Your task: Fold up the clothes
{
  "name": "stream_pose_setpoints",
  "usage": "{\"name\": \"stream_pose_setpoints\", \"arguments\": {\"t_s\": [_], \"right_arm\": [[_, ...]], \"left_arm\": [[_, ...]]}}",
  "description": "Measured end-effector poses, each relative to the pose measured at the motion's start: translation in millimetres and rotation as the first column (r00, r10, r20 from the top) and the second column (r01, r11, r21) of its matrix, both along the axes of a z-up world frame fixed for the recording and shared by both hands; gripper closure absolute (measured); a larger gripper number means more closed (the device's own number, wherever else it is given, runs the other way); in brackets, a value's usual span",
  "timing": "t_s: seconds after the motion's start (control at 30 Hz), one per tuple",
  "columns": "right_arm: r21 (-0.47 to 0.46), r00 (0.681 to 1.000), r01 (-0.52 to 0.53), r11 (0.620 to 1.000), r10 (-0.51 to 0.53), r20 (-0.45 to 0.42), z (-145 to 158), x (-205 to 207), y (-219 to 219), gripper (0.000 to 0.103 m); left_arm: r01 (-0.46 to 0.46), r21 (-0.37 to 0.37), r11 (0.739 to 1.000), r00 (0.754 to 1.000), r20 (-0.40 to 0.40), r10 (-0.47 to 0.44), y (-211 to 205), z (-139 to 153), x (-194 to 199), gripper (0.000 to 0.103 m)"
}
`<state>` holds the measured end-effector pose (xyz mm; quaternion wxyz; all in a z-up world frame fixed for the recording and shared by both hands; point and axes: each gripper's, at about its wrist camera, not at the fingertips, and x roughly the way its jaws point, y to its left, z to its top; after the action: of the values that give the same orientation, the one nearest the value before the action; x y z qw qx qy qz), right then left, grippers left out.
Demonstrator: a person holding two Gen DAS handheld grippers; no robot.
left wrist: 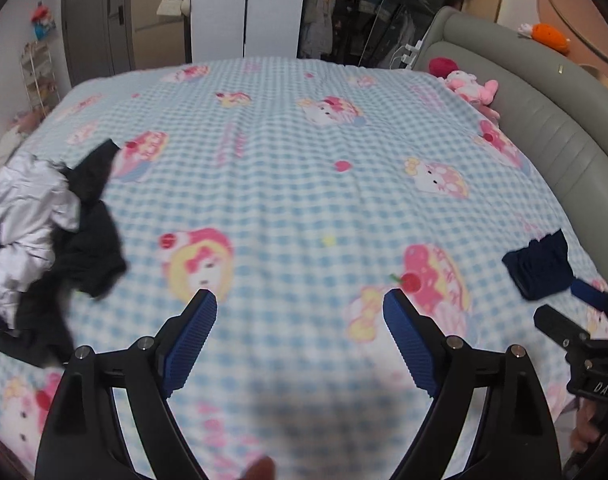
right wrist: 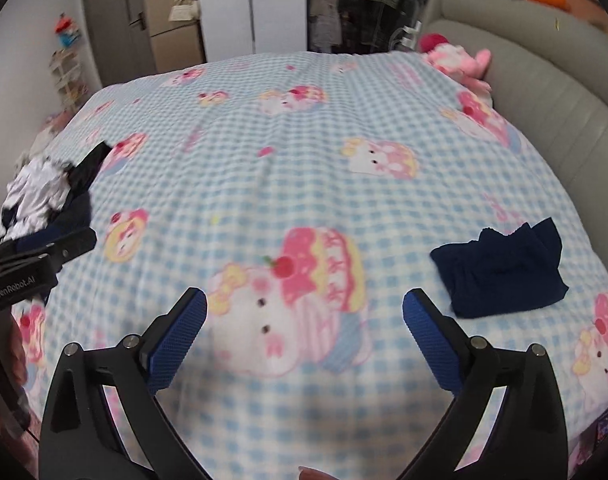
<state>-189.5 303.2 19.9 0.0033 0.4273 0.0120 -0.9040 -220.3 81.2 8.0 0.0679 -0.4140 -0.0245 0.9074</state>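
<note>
A small folded navy garment (left wrist: 538,266) (right wrist: 500,276) lies flat on the blue checked blanket (left wrist: 304,140) (right wrist: 304,120), near its right side. At the left edge of the bed lies a crumpled pile of clothes: a shiny white garment (left wrist: 23,200) (right wrist: 35,192) tangled with a black one (left wrist: 87,248) (right wrist: 83,172). My left gripper (left wrist: 299,296) hangs open above bare blanket between pile and folded piece, nothing between its blue pads. My right gripper (right wrist: 304,295) is likewise open and empty, just left of the navy garment.
A grey padded headboard (left wrist: 544,120) runs along the right side, with pink plush toys (left wrist: 470,88) against it. An open wardrobe (left wrist: 344,12) and a door (left wrist: 95,20) stand beyond the bed. A white rack (left wrist: 37,76) is at the far left.
</note>
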Motion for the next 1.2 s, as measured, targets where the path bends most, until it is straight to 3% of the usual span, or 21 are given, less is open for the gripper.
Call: {"name": "stream_pose_setpoints", "arguments": {"t_s": [0.2, 0.63, 0.97, 1.2], "right_arm": [[0.036, 0.999, -0.01, 0.999, 0.012, -0.052, 12, 55, -39, 0.002], [0.039, 0.998, 0.024, 0.999, -0.022, -0.058, -15, 171, -81, 0.001], [0.016, 0.998, 0.062, 0.998, -0.062, -0.012, -36, 191, -71, 0.001], [0.019, 0.999, 0.039, 0.999, -0.039, -0.015, -36, 191, -72, 0.001]], "left_arm": [[-0.007, -0.016, 1.0, 0.998, -0.07, 0.006, -30, 14, 67, 0.015], [-0.077, -0.047, 0.996, 0.993, -0.095, 0.072, -45, 5, 200, 0.014], [-0.14, -0.038, 0.989, 0.99, -0.022, 0.139, -49, -21, 229, 0.014], [-0.109, -0.027, 0.994, 0.994, -0.033, 0.108, -47, -20, 228, 0.014]]}}
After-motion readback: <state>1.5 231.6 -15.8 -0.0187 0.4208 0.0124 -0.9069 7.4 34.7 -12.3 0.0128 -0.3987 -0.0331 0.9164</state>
